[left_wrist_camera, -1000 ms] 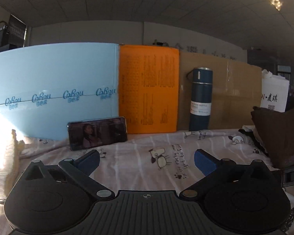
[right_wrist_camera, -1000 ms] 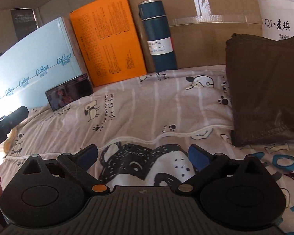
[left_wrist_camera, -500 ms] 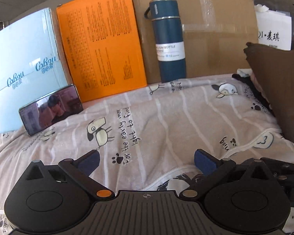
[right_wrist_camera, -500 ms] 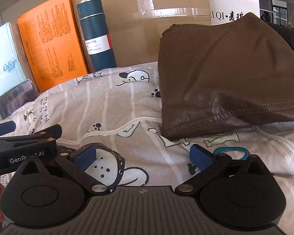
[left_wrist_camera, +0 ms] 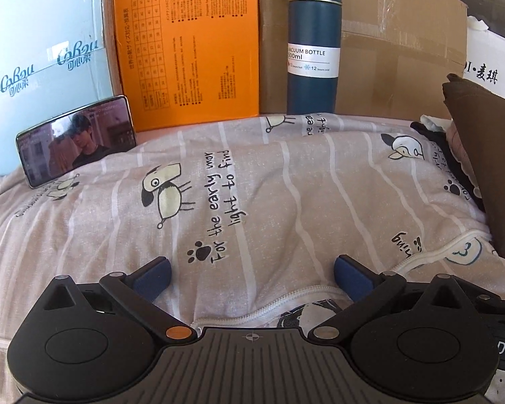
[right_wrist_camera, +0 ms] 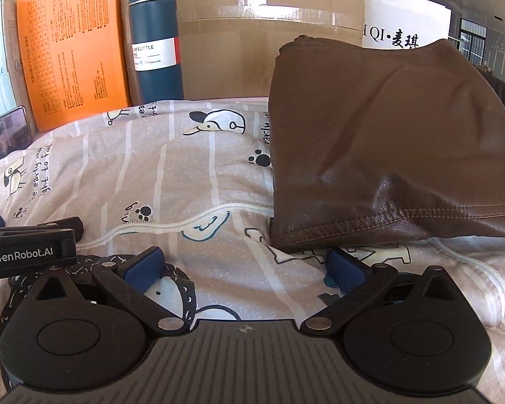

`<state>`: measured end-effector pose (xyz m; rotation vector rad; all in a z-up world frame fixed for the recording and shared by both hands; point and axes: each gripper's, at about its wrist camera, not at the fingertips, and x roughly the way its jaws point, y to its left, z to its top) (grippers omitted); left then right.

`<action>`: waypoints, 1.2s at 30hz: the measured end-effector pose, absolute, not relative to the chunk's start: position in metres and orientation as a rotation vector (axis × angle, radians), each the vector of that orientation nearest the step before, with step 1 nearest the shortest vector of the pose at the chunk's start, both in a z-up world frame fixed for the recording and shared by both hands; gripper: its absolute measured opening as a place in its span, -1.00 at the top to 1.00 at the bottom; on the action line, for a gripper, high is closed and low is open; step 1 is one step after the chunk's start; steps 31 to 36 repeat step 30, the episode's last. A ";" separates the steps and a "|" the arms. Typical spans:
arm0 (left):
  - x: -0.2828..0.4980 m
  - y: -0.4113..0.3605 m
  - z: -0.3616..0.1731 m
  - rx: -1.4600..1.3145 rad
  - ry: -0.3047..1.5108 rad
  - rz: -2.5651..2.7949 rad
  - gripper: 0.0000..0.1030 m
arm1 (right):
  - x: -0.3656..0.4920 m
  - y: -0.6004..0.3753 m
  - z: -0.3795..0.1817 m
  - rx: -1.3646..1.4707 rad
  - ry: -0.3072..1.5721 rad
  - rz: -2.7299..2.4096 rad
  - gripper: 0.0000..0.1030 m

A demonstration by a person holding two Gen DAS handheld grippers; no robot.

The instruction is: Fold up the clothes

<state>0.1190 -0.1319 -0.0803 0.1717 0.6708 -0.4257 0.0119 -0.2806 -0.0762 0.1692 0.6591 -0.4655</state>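
Observation:
A beige striped garment (left_wrist_camera: 272, 195) with cartoon dogs, printed words and a white zipper lies spread on the surface; it also shows in the right wrist view (right_wrist_camera: 171, 175). My left gripper (left_wrist_camera: 251, 274) is open and empty just above it, near the zipper. My right gripper (right_wrist_camera: 247, 267) is open and empty over the garment's lower part, close to the edge of a folded brown leather garment (right_wrist_camera: 380, 148). That brown garment also shows at the right of the left wrist view (left_wrist_camera: 488, 155). The left gripper's side (right_wrist_camera: 27, 247) appears at the left of the right wrist view.
Along the back stand a light blue box (left_wrist_camera: 40, 54), an orange box (left_wrist_camera: 188, 40), a dark blue vacuum bottle (left_wrist_camera: 311, 43), a cardboard box (left_wrist_camera: 394, 43) and a white bag (right_wrist_camera: 404, 23). A phone (left_wrist_camera: 75, 139) leans against the blue box.
Both grippers have dropped and tilted down toward the beige garment. The right one has swung right, toward the brown garment. Both stay open.

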 end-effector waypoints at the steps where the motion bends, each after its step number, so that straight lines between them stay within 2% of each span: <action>1: 0.119 -0.132 -0.080 0.173 0.671 -0.425 -1.00 | 0.012 -0.281 -0.076 0.169 0.659 -0.465 -1.00; 36: 0.119 -0.130 -0.083 0.155 0.670 -0.429 -1.00 | 0.014 -0.281 -0.076 0.170 0.660 -0.464 -1.00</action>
